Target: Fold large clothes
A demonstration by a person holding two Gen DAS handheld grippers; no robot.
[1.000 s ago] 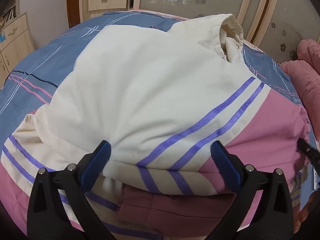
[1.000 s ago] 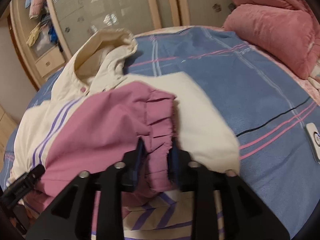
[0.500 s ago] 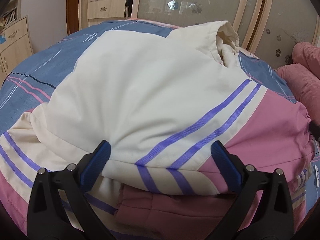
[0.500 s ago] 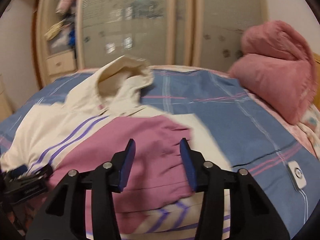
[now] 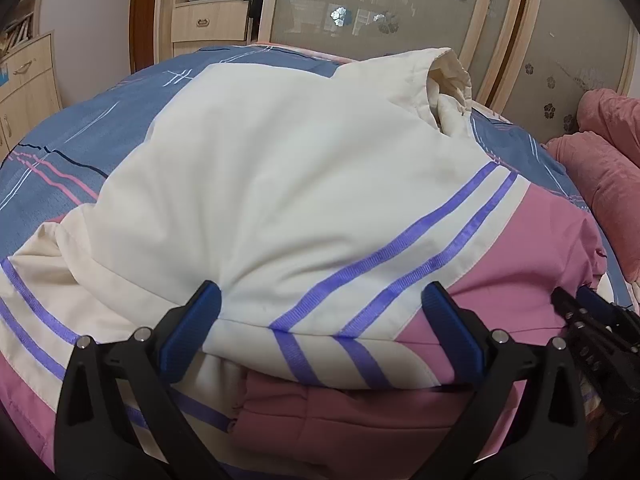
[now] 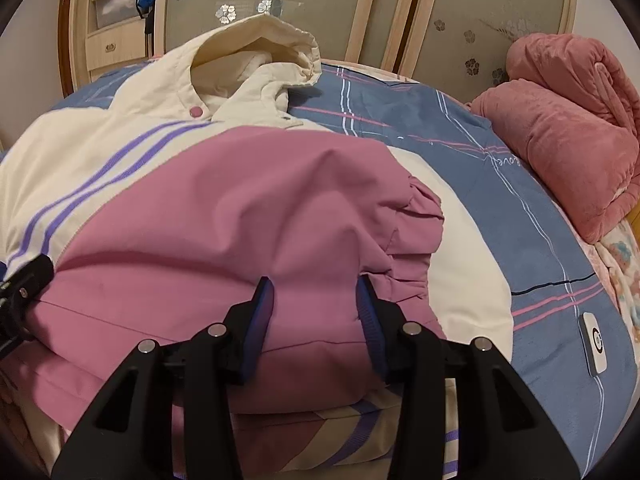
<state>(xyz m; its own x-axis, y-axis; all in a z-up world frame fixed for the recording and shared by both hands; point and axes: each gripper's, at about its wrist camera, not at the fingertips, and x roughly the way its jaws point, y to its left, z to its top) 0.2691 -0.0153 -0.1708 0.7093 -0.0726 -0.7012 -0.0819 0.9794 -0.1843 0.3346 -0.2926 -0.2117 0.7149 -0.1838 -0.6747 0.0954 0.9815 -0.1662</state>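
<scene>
A cream hooded jacket (image 5: 280, 184) with purple stripes and pink panels lies on the bed, its sleeve folded across the body. In the right wrist view the jacket (image 6: 224, 216) shows the pink sleeve on top, ruffled cuff (image 6: 420, 232) to the right, hood (image 6: 256, 48) at the far end. My left gripper (image 5: 320, 320) is open and empty, jaws wide over the folded near edge. My right gripper (image 6: 316, 300) is open and empty, just above the pink sleeve near the cuff. The right gripper also shows at the right edge of the left wrist view (image 5: 592, 320).
The bed has a blue plaid sheet (image 6: 480, 168). A rolled pink blanket (image 6: 560, 128) lies at the right. A small white remote (image 6: 594, 342) lies on the sheet by the jacket. Wardrobe doors (image 5: 400, 12) and wooden drawers (image 5: 24, 76) stand beyond the bed.
My right gripper has let go of the pink cuff and opened; the sleeve now lies flat across the jacket. The left gripper has stayed open in about the same place.
</scene>
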